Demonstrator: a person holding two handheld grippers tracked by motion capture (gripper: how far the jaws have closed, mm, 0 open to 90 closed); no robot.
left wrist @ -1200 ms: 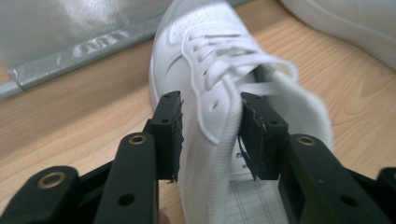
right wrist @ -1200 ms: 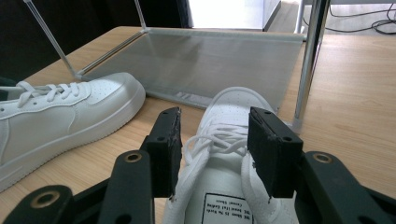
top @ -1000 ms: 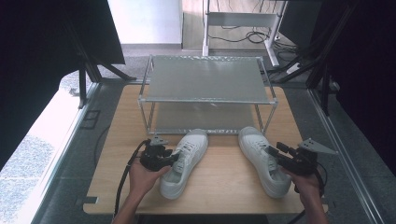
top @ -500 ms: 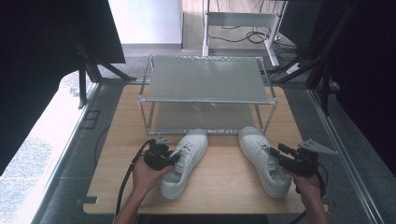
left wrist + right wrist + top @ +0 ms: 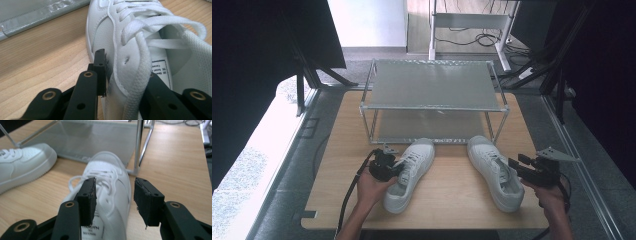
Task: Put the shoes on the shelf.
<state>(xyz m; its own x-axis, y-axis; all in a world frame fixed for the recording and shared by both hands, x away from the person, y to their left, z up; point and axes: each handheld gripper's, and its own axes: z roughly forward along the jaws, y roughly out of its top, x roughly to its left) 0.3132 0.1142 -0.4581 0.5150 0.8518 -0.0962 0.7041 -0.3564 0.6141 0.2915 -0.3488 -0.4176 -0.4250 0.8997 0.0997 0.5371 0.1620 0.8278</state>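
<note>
Two white lace-up shoes stand on the wooden table (image 5: 452,200) in front of a metal rack. My left gripper (image 5: 398,168) is at the left shoe (image 5: 412,175), near its opening. Its jaws have just been closing. In the left gripper view one pad lies on the outside of the shoe's (image 5: 140,37) side wall and the other jaw is inside the opening, so my left gripper (image 5: 125,67) is shut on that wall. My right gripper (image 5: 518,162) hovers open over the heel end of the right shoe (image 5: 494,170). In the right gripper view the gripper (image 5: 115,185) stands astride that shoe's (image 5: 110,177) side without touching it.
A two-shelf metal rack (image 5: 432,85) stands at the back of the table, its front right post (image 5: 138,147) just beyond the right shoe's toe. The left shoe's toe (image 5: 22,162) points at the lower shelf (image 5: 37,15). Bare wood lies between the shoes.
My left gripper's jaws have narrowed onto the left shoe's side wall. The right gripper and both shoes have kept their places.
</note>
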